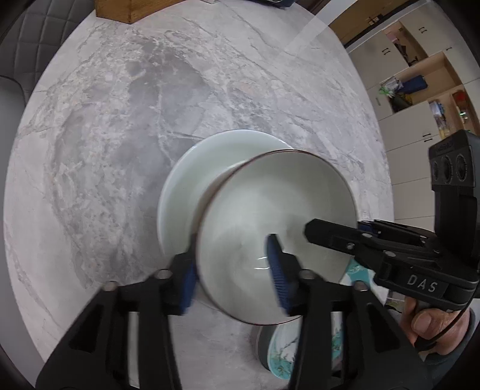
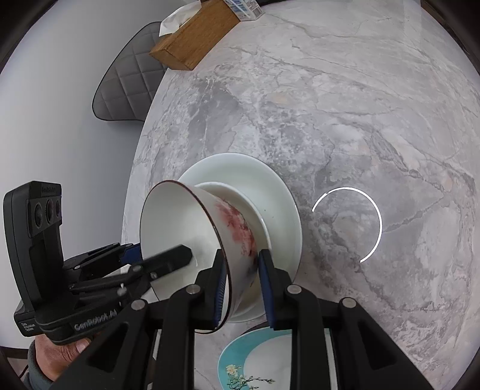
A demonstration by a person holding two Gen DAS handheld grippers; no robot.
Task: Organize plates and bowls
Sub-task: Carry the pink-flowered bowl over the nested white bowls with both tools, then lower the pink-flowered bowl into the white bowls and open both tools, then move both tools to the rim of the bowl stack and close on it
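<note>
A white bowl (image 1: 270, 210) with a dark rim and pink flowers on its outside (image 2: 237, 228) leans tilted on a stack of white plates (image 1: 192, 174) (image 2: 240, 168). My left gripper (image 1: 231, 264) (image 2: 159, 255) is open. It straddles the bowl's near rim, one pad just outside the wall and the other well inside, away from it. My right gripper (image 2: 241, 279) (image 1: 339, 229) is shut on the bowl's opposite wall, one finger inside and one outside. A teal flowered plate (image 2: 237, 357) (image 1: 282, 354) lies under the grippers near the table edge.
The round marble table (image 2: 360, 120) carries a wooden tissue box (image 2: 195, 39) and a carton (image 2: 243, 7) at its far side. A quilted chair (image 2: 129, 81) stands beside the table. Open cabinet shelves (image 1: 420, 75) are on the right. A person's hand (image 1: 432, 324) holds the right gripper's handle.
</note>
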